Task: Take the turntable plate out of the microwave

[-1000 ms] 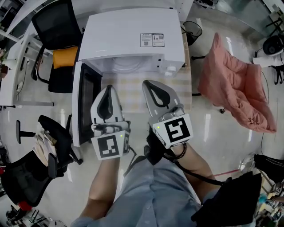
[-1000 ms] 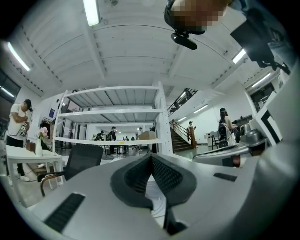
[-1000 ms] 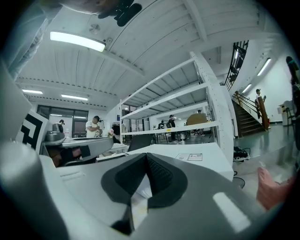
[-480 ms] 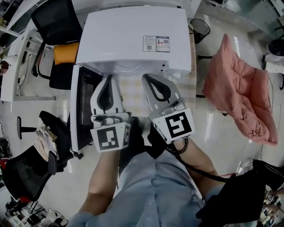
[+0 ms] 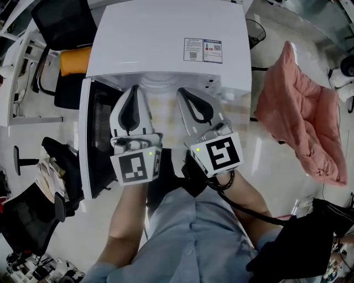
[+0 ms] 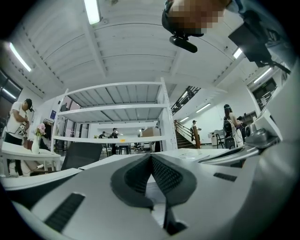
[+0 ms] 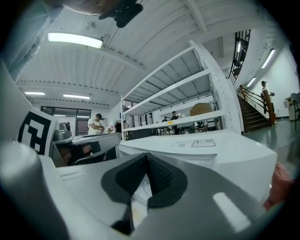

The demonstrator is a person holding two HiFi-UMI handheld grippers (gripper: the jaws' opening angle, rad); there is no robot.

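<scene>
White microwave [image 5: 166, 44] right in front of me, biggest thing here, with a pink cushion [image 5: 298, 116] slumped on the floor off to its right. The microwave door [image 5: 97, 143] hangs open on the left side. My left hand-held gripper [image 5: 133, 89] and right hand-held gripper [image 5: 185, 93] are level, side by side at the microwave's open front, each with its jaws pressed together on nothing. The turntable plate [image 5: 156, 83] sits inside the microwave, just its pale rim showing.

An open lab hall, shown by white shelving racks [image 6: 115, 111], office chairs [image 5: 62, 22], a staircase [image 7: 252, 112] and strip lights [image 6: 92, 10].
</scene>
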